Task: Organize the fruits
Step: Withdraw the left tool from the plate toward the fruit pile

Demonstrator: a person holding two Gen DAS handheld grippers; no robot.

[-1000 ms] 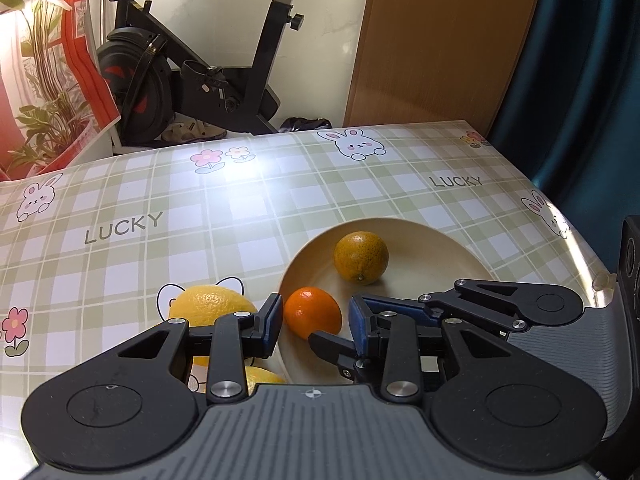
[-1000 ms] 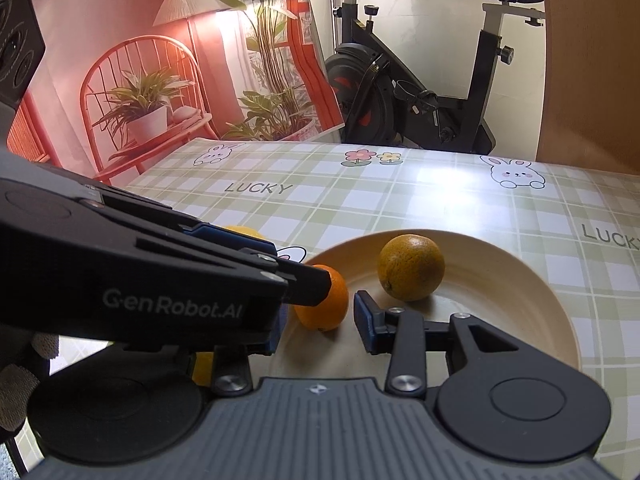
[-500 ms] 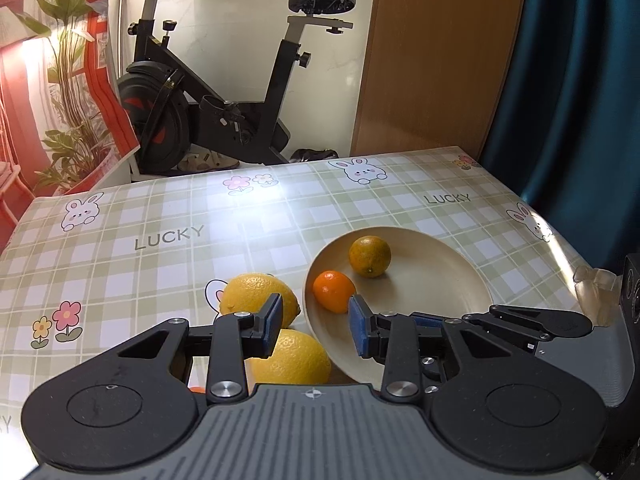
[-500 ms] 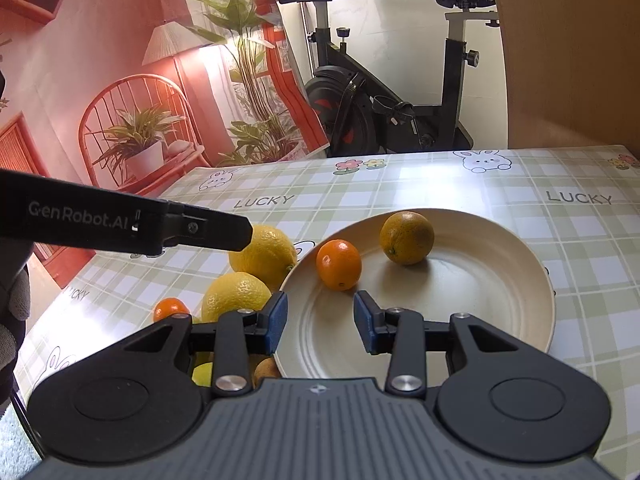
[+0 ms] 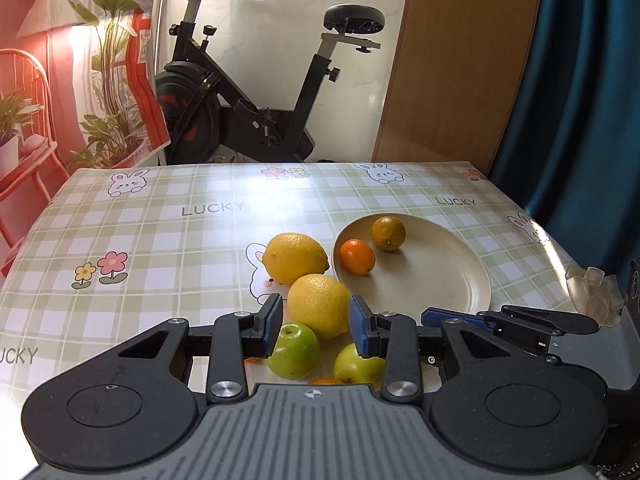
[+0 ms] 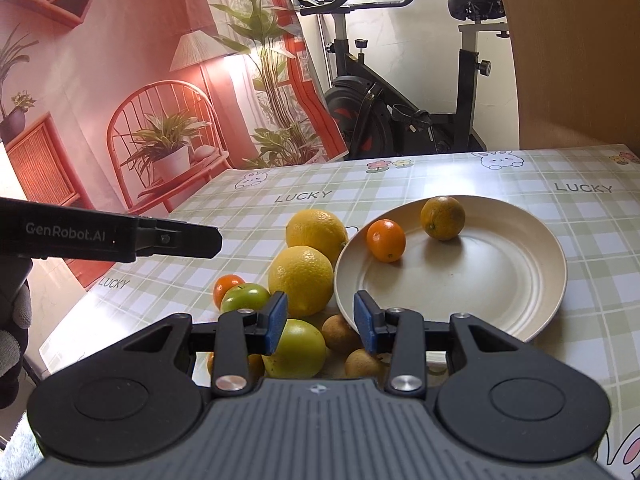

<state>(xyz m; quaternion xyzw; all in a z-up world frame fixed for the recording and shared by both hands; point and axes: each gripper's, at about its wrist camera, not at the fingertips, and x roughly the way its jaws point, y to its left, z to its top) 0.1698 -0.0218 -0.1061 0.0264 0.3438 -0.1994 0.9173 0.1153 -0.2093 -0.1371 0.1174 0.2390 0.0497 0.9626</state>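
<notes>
Your left gripper (image 5: 314, 322) stands slightly parted with nothing gripped; the near lemon (image 5: 319, 306) shows in the gap but lies on the table beyond the blue pads. Your right gripper (image 6: 320, 322) is parted about as much and empty, hanging over the fruit pile.

Only the right wrist view shows two brown longans (image 6: 340, 334), a small orange (image 6: 227, 285) behind the green apple (image 6: 245, 298), and your gloved hand (image 6: 16, 320) at the left edge.

Only the left wrist view shows crumpled clear plastic (image 5: 594, 292) near the table's right edge.

The cream plate (image 6: 500, 288) holds a mandarin (image 6: 386, 240) and a greenish orange (image 6: 443, 218). A second lemon (image 6: 316, 232) touches its rim. An exercise bike (image 5: 256, 96) stands behind.
</notes>
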